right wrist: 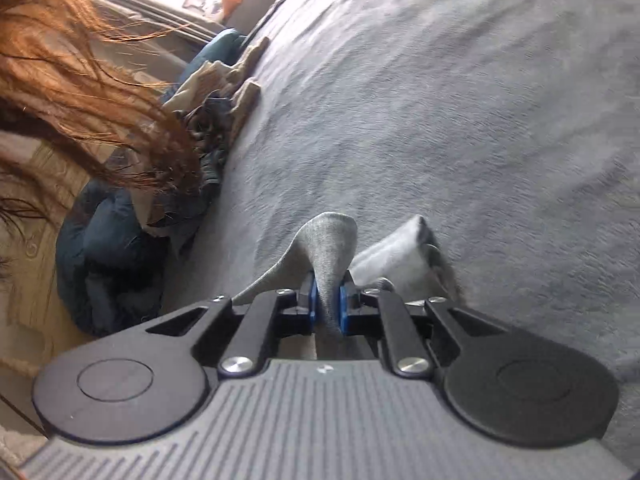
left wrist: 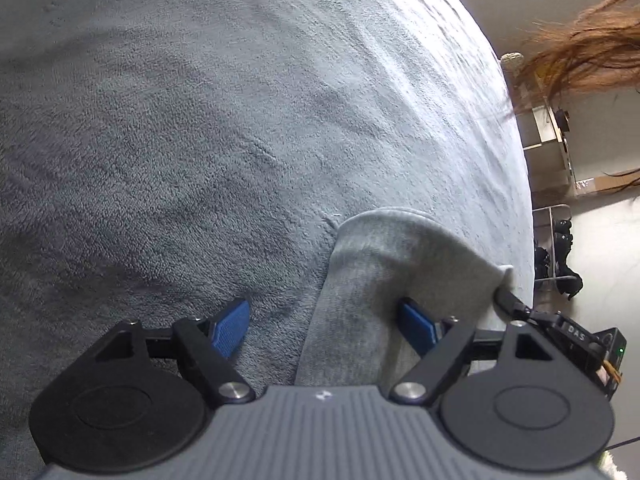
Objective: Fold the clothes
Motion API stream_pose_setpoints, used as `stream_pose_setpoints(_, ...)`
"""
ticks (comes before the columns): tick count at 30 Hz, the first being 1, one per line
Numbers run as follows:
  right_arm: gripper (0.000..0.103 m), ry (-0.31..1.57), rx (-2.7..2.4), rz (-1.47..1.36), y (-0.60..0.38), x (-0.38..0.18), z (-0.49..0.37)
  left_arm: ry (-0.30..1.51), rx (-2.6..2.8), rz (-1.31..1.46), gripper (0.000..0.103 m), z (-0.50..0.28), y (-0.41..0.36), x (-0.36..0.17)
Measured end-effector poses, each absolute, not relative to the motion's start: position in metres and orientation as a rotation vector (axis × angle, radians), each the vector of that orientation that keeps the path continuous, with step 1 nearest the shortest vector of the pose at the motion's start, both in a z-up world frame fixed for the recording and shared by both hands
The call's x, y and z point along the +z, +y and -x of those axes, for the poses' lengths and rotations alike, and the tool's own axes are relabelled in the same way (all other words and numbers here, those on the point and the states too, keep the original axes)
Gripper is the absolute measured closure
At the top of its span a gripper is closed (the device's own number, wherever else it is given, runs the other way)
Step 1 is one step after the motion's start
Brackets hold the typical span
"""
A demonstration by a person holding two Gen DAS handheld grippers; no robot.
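Observation:
A light grey knit garment point(left wrist: 380, 264) lies on the grey fleece blanket point(left wrist: 200, 140), one end raised. My left gripper point(left wrist: 324, 326) stands open. Its blue pads point(left wrist: 232, 328) sit wide apart, and the garment runs between them and rests against the right pad without being pinched. In the right wrist view my right gripper point(right wrist: 328, 304) is shut on a fold of the same garment point(right wrist: 332, 240), which bulges up past the blue pads point(right wrist: 344, 308). The rest of the cloth trails onto the blanket point(right wrist: 440, 100). The right gripper point(left wrist: 504, 296) also shows in the left wrist view, holding the garment's corner.
A heap of dark blue and beige clothes point(right wrist: 120, 240) lies along the bed's left edge. The person's long reddish hair point(right wrist: 80, 80) hangs into both views. Beyond the bed's right edge are the floor, boxes and a shelf point(left wrist: 560, 160).

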State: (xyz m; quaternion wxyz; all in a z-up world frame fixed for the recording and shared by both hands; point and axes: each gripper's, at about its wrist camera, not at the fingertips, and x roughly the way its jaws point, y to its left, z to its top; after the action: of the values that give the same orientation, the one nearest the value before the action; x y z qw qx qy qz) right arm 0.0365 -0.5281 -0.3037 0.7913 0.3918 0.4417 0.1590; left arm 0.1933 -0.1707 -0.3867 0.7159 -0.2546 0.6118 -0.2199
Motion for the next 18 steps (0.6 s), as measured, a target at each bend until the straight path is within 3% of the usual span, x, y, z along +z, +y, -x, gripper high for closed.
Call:
stream_pose_setpoints(6, 0.087, 0.996, 0.268, -0.889, -0.533, -0.318, -0.054, 1.345, -0.468, 0.553, 0.022, -0.188, -0.167, -0.376)
stream_pose_setpoints(10, 0.087, 0.911, 0.272, -0.822, -0.529, -0.297, -0.043, 1.313, -0.445, 0.576, 0.022, -0.184, -0.161, -0.368)
stream_pose_setpoints(15, 0.082, 0.979, 0.036, -0.805, -0.536, -0.296, -0.036, 1.245, -0.43, 0.569, 0.023, -0.18, -0.154, -0.347)
stream_pose_setpoints(18, 0.082, 0.889, 0.006, -0.762, -0.536, -0.27, -0.029, 1.206, -0.459, 0.54, 0.023, -0.186, -0.152, -0.334)
